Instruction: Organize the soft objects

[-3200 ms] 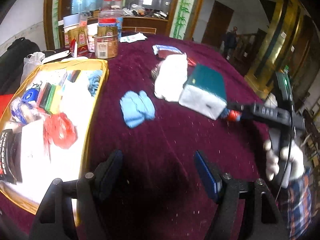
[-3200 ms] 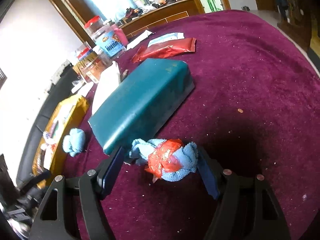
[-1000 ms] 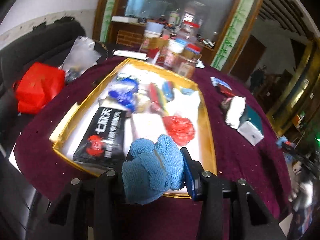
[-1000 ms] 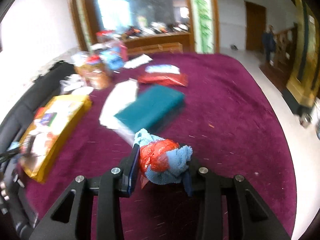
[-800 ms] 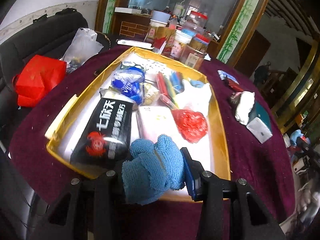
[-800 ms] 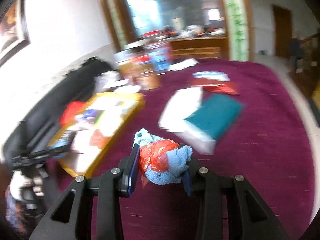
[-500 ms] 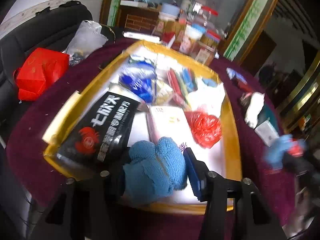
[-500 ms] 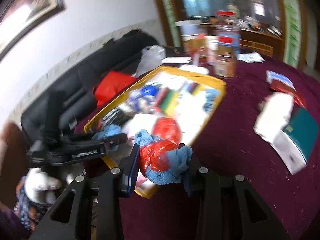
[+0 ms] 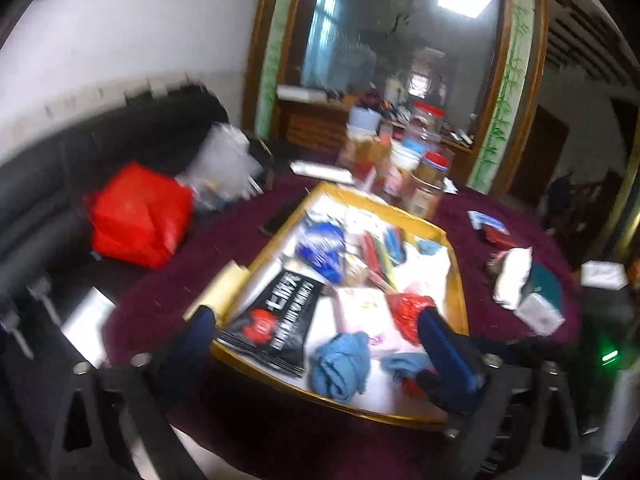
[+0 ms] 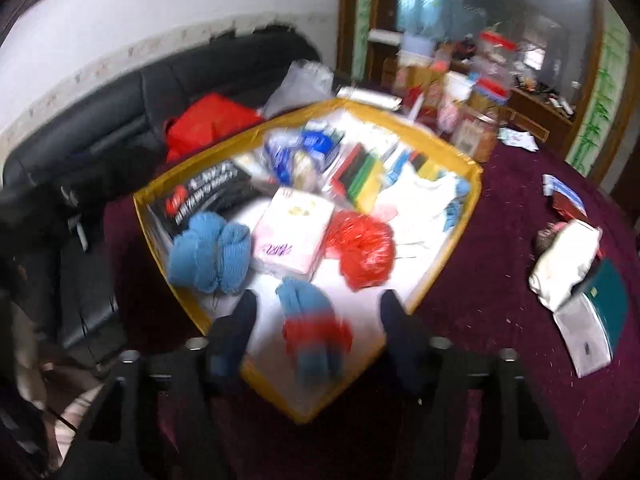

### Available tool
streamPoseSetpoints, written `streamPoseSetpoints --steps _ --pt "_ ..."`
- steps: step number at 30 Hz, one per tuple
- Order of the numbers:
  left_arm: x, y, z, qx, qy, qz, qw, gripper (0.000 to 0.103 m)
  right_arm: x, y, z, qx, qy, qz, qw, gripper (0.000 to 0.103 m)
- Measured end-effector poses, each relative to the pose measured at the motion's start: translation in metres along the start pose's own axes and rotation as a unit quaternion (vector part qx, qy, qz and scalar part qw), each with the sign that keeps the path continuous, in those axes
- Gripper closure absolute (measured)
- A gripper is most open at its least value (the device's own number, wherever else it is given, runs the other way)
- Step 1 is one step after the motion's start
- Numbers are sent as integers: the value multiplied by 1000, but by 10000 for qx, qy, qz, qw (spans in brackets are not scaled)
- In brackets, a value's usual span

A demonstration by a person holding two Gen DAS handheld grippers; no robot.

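My left tool (image 9: 316, 340) has just spread wide, cloth (image 9: 340, 364) lying free in the tray (image 9: 456, 256); my right tool (image 10: 318, 320) has just parted too, bundle (image 10: 314, 332) loose between.

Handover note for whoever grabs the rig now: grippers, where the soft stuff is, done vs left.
Left gripper: jaws have just opened wide, nothing between the pads; the plain blue knitted cloth lies in the yellow-rimmed tray.
Right gripper: jaws have just been opening; the blue knitted cloth wrapped with red plastic is between them, blurred, over the tray's near corner, pads not pressing it.
Done: both blue cloths brought to the tray.
Left: white folded cloth beside the teal box on the maroon table.
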State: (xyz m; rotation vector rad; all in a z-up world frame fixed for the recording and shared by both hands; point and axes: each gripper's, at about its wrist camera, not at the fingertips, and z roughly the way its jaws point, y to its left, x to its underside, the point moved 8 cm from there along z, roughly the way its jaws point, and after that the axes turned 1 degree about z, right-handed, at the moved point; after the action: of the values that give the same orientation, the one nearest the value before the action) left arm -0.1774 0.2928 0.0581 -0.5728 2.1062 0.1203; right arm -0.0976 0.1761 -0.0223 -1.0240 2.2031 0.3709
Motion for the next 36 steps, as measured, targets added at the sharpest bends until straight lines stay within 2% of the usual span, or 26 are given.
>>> streamPoseSetpoints --steps 2,4,8,12,15,19,24,36 --pt "2 -8 -3 -137 -54 225 9996 1 3 -8 -15 53 -301 242 9992 35" --pt "5 -17 -3 -178 1 375 9991 1 9 -21 -33 67 -581 620 9964 30" --pt "8 -46 -12 -226 -88 725 9971 1 26 -53 -58 45 -1001 1451 9843 24" --pt "16 -83 -17 -152 -71 1096 9938 1 43 -81 -63 178 -986 1970 9753 24" --pt "16 -103 -25 -74 -106 1260 9920 1 53 -98 -70 100 -1014 2259 9688 24" --pt "15 -123 -28 81 -95 1359 9906 1 58 -110 -79 287 -1007 2174 9704 24" --pt "24 -130 -25 8 -39 1455 9894 1 71 -116 -83 409 -1019 2183 9697 23" --pt "30 -123 -24 32 -17 1350 9908 1 68 -85 -79 728 -990 1528 9806 20"
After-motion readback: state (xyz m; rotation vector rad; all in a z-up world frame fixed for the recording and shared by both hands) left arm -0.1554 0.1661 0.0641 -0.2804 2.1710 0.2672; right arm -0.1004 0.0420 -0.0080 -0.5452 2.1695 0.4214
